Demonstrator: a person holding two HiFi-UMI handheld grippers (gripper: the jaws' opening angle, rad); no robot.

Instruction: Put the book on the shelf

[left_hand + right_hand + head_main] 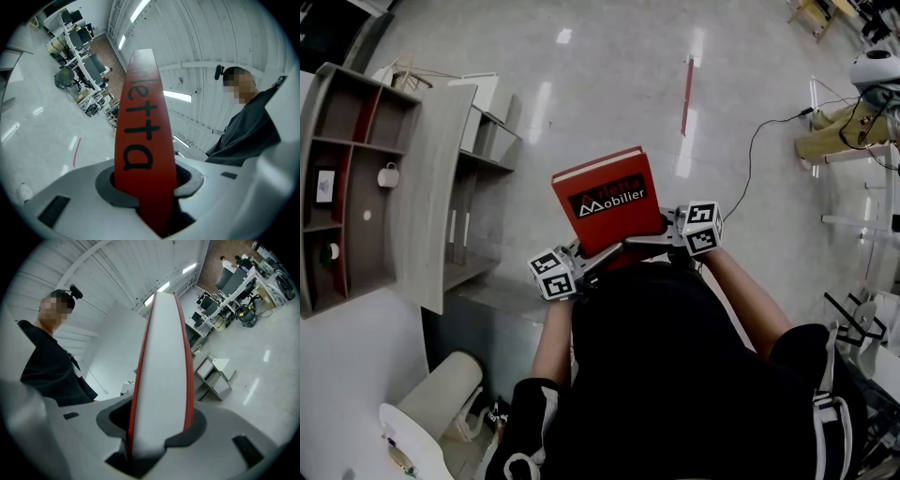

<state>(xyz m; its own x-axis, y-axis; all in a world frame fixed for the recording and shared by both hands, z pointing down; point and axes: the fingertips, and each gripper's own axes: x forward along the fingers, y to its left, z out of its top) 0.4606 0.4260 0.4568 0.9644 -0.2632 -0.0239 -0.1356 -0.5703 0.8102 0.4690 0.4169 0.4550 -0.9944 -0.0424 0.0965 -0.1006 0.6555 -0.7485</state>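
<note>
Red hardcover book (605,199) with a black title band on its cover: held in the air between the two grippers, cover facing up, just ahead of the person's dark-clad torso. Left gripper (146,190): jaws clamped on the book's lettered red spine. Right gripper (157,434): jaws clamped on the opposite white page edge, a red cover on either side. Grey wooden shelf unit (403,178) with open compartments: well apart, out beyond the left gripper's side; a white mug (388,175) sits in one compartment. Pale glossy floor (581,75): below both grippers.
</note>
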